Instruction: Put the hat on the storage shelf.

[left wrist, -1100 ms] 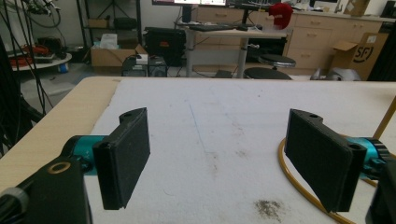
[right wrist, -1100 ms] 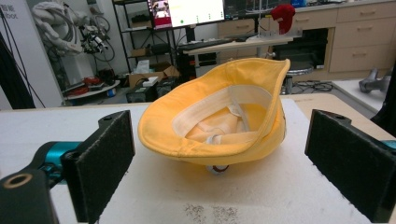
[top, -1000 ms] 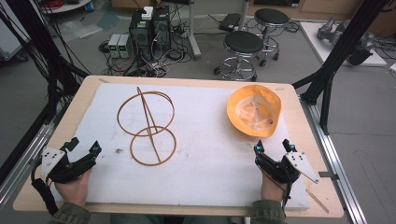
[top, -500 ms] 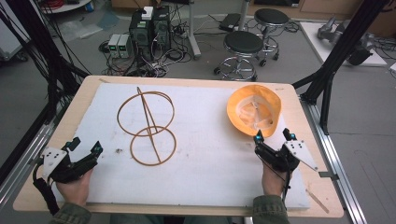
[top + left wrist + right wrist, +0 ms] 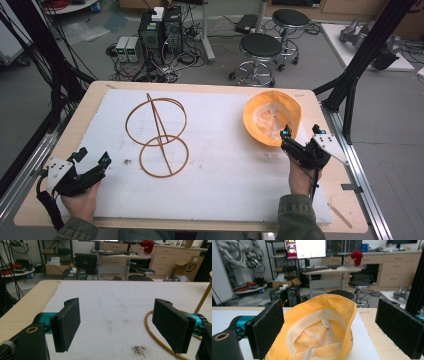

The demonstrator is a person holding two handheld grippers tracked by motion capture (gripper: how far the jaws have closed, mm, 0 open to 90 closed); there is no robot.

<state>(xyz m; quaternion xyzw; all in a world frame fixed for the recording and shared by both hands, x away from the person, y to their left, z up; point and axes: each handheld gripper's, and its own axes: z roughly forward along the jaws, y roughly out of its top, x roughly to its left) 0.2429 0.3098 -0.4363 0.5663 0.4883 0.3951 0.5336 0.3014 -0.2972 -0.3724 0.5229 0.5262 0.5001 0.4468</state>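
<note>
High view: orange cap (image 5: pixel 272 117) lies upside down on the white mat (image 5: pixel 220 165) at about 2 o'clock on the table (image 5: pixel 60 145). Right gripper (image 5: pixel 300 140) sits just at the cap's 5 o'clock edge, fingers wide, one fingertip near the brim, nothing held; contact hard to tell. Wire hoop stand (image 5: pixel 157 135), two rings crossed by thin rods, lies flat at about 10 o'clock on the mat. Left gripper (image 5: pixel 92 160) at 8 o'clock, near the table's front corner, fingers wide, empty, just beside the lower ring but apart from it. Stools (image 5: pixel 260 50) and computer boxes (image 5: pixel 160 30) on the floor beyond the table at 12 o'clock.

Left gripper view: left gripper (image 5: pixel 116 323) fingers (image 5: pixel 67 323) spread wide over bare mat (image 5: pixel 112 297), holding nothing. Curve of the hoop stand (image 5: pixel 152 333) runs under the finger at 3 o'clock, a rod rising at the frame's 3 o'clock edge. Small dark smudge on the mat at 6 o'clock.

Right gripper view: right gripper (image 5: pixel 332 331) fingers (image 5: pixel 268 326) wide, cap (image 5: pixel 322 330) between them with its open inside and lining facing the camera. Finger at 9 o'clock looks just beside the cap's edge; finger at 3 o'clock is apart from it.
</note>
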